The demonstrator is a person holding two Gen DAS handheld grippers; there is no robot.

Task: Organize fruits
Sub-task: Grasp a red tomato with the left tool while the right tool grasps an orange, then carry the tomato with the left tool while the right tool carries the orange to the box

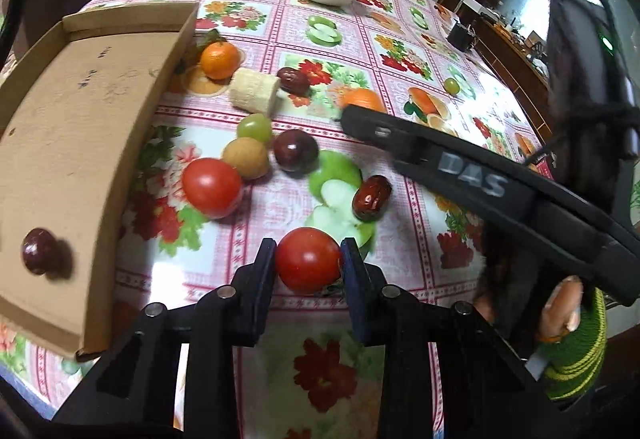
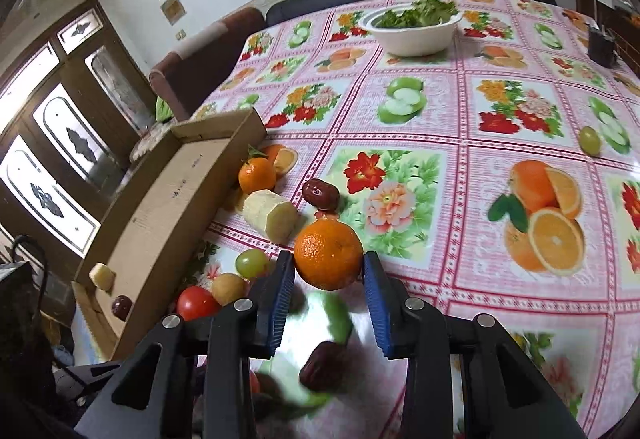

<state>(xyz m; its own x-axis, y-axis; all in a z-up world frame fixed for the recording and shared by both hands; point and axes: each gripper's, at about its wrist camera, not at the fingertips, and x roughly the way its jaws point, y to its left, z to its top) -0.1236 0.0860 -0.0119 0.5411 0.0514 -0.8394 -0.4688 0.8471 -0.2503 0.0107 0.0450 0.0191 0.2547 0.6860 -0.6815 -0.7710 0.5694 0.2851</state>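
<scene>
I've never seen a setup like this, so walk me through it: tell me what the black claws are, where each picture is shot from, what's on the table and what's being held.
There is no robot here. A person holds a two-finger gripper in each hand, and a camera on each looks forward along its fingers.

One picture comes from the left gripper, whose fingers are closed on a red tomato. The other comes from the right gripper, which has an orange between its blue pads; it looks gripped.

On the flowered tablecloth lie a second tomato, grapes, dark dates, a banana piece, another orange and a white bowl of greens. A cardboard box on the left already holds a date.
</scene>
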